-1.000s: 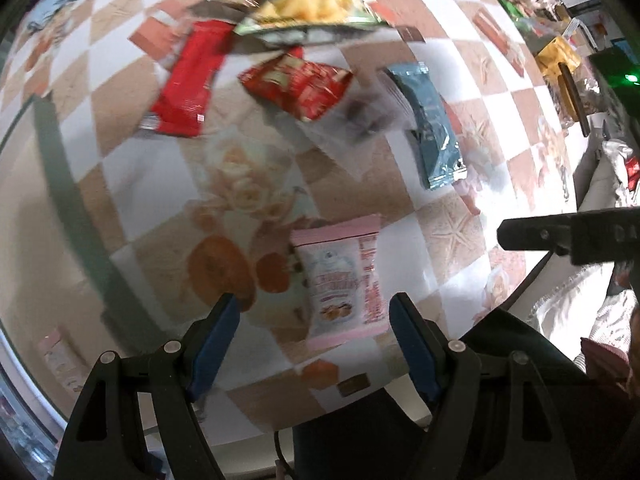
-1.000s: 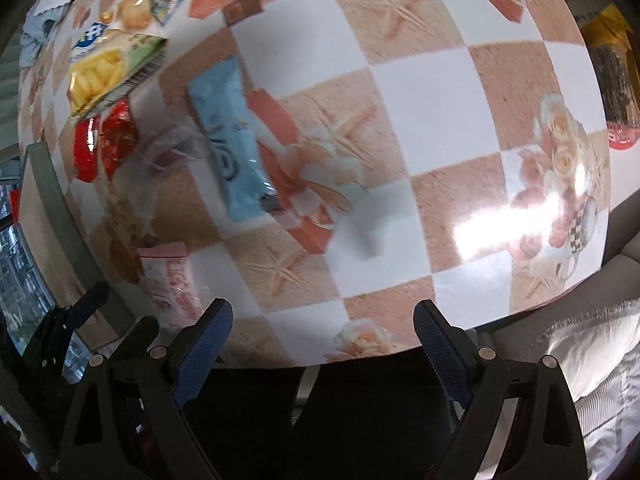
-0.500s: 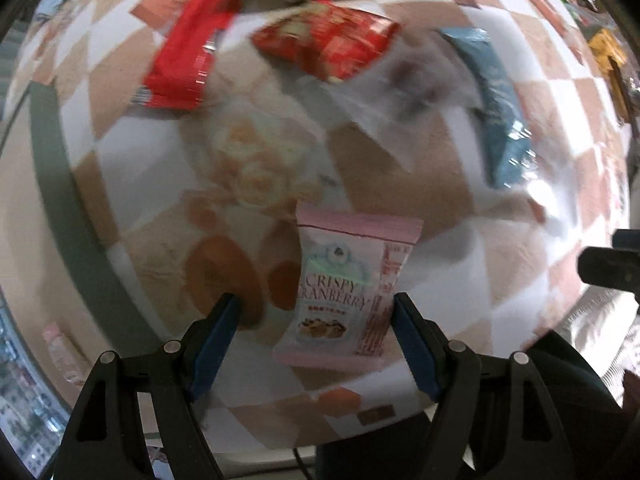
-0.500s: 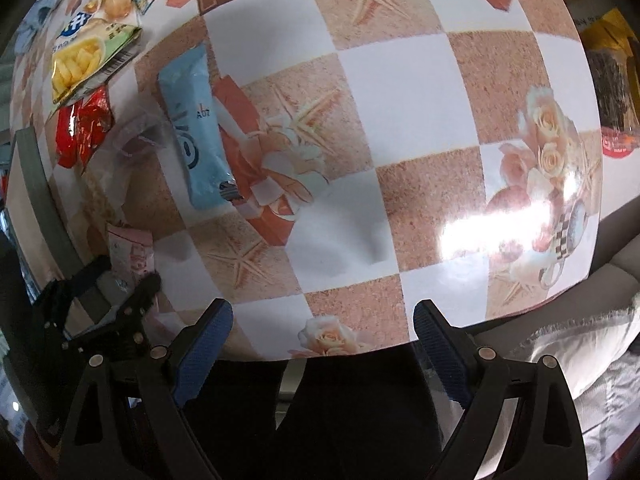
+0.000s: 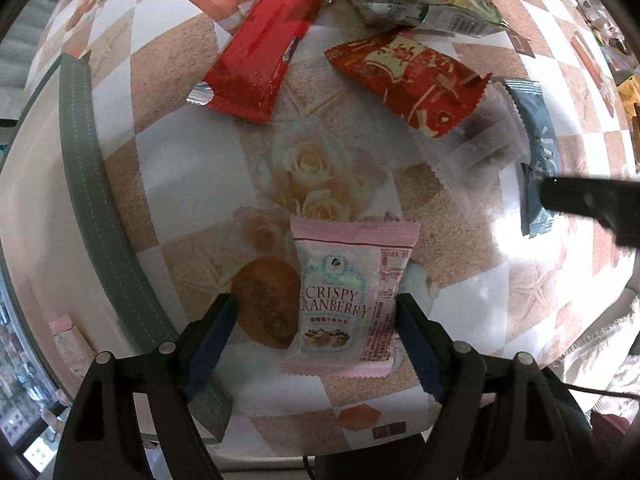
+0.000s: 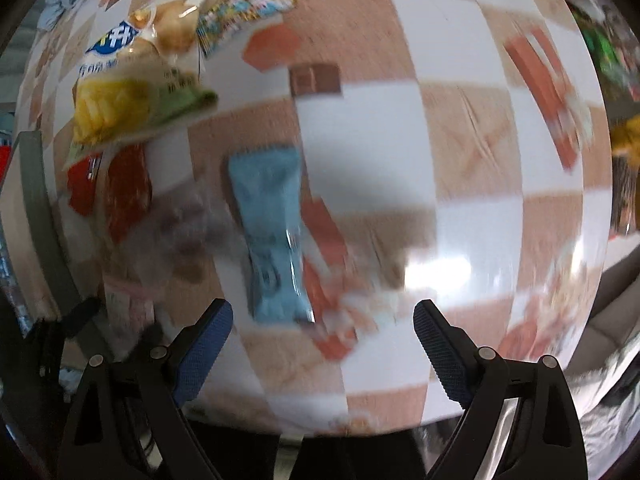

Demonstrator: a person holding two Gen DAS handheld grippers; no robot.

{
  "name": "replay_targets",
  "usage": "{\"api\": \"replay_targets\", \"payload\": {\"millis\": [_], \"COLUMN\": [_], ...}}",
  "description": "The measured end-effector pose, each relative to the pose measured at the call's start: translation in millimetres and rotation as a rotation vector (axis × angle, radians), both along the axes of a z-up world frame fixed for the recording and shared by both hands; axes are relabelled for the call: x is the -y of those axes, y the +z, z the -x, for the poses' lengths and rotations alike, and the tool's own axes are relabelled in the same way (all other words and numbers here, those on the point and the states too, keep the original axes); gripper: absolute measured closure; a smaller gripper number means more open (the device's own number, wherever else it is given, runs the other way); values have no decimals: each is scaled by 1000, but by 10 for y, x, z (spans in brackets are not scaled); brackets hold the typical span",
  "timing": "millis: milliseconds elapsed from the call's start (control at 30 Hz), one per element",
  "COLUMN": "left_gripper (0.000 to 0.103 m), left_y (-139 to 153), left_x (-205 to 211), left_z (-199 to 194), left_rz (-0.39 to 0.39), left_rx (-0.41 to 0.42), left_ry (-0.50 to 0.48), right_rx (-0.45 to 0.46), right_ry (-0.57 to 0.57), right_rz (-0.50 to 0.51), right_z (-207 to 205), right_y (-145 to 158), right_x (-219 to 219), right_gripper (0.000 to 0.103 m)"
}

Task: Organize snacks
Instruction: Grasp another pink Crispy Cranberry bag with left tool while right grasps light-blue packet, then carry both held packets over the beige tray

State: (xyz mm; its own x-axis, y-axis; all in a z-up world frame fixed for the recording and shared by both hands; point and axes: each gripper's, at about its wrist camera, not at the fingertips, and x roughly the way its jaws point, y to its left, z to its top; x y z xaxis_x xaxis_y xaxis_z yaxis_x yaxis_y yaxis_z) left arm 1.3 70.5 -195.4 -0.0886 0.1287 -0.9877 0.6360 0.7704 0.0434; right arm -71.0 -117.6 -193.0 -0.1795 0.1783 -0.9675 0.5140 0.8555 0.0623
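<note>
The pink cranberry packet (image 5: 348,300) is lying flat on the worktop (image 5: 192,184), below the red packets, and is being straddled by the widening, empty left gripper (image 5: 316,336). Being thin, it is risking being pushed aside. The right gripper (image 6: 323,336) is being held spread, empty.

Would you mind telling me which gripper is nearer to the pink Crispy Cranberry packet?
Left. The left gripper straddles the pink packet, jaws opening. The right gripper hangs off to the side, over the blue packet.
</note>
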Motion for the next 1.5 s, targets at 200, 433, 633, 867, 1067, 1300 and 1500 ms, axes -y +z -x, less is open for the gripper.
{"api": "replay_targets", "payload": {"millis": [200,433,633,867,1067,1300,1500], "left_gripper": [2,0,0,1,30,57,57], "left_y": [-64,-120,-194,-206,-9,62,320], "left_x": [-10,-14,181,336,437,534,456], "left_z": [-30,-73,-63,25,154,169,103], "left_rz": [-23,2,12,23,56,58,95], "left_rx": [9,-15,-12,-3,21,4,35], "left_ry": [31,47,22,11,-31,-8,41], "right_rx": [-15,-28,-38,-59,-49,8,37], "right_ry": [34,48,48,49,88,177,143], "right_rz": [33,45,39,27,38,1,-83], "right_z": [-113,-67,-72,-172,-214,-283,-189], "right_y": [-166,-230,-228,-253,-235,-78,19], "right_x": [-48,-52,-42,12,-30,-96,67], "right_gripper": [5,0,0,0,11,77,78]}}
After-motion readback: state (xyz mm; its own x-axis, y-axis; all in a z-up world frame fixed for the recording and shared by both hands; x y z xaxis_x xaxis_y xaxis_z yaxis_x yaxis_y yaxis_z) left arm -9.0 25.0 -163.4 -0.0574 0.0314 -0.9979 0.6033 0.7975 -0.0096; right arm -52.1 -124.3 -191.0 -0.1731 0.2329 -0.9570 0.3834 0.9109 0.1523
